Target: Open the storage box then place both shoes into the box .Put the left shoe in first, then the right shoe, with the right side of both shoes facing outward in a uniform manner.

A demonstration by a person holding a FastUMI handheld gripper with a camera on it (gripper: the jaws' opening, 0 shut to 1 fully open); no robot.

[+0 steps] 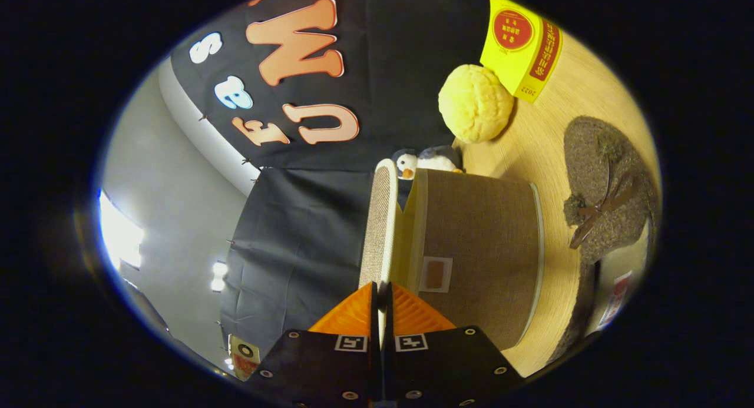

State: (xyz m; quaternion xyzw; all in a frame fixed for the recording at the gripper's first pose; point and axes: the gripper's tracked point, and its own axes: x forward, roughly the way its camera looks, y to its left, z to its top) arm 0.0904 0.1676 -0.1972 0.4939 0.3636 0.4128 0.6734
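Lifting the storage box point(477, 249) lid point(377, 225) open on the counter point(559, 131).
Gripper point(383, 308) is pinching the lid's edge, its fingers nearly closed on it, and the lid is standing clear of the box's mouth. One shoe point(607, 184) is lying just beside the box; a round yellow cushion point(474, 103) and toy penguin point(427, 159) are sitting behind the box. Keeping the pinch firm and swinging along the hinge arc should be avoiding slip.

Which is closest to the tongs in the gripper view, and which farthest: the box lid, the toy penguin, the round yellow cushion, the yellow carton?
From the tongs, which pinch the lid's edge:
1. Box lid, between the fingertips.
2. Toy penguin, behind the storage box.
3. Round yellow cushion, beyond the penguin.
4. Yellow carton, just past the cushion, farthest.
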